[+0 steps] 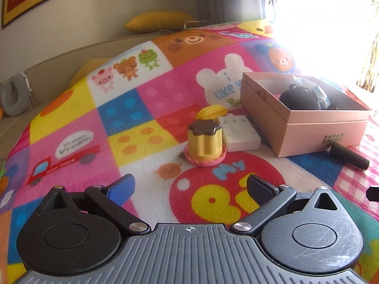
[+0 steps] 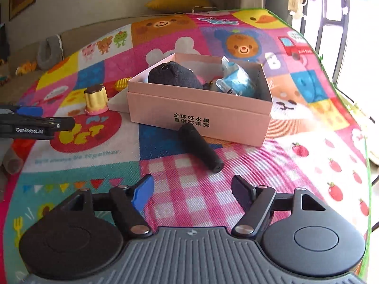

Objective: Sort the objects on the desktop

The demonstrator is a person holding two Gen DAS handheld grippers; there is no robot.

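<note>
A pink cardboard box (image 2: 199, 113) (image 1: 324, 137) stands on a bright cartoon mat (image 2: 201, 189). Inside lie a black plush toy (image 2: 173, 74) (image 1: 299, 97) and a blue packet (image 2: 236, 80). A black cylinder (image 2: 201, 148) (image 1: 350, 157) lies against the box's near side, just ahead of my right gripper (image 2: 191, 189), which stands open with nothing in it. A yellow pudding toy (image 1: 205, 145) (image 2: 96, 99), a white block (image 1: 239, 132) and a yellow corn toy (image 1: 212, 112) (image 2: 122, 82) sit left of the box. My left gripper (image 1: 189, 185) is open and bare, short of the pudding toy.
A beige sofa with yellow cushions (image 1: 158, 20) runs behind the mat. A grey neck pillow (image 1: 14, 97) rests on it at the left. Strong window glare fills the right. In the right wrist view, the other gripper's arm (image 2: 35, 123) pokes in from the left edge.
</note>
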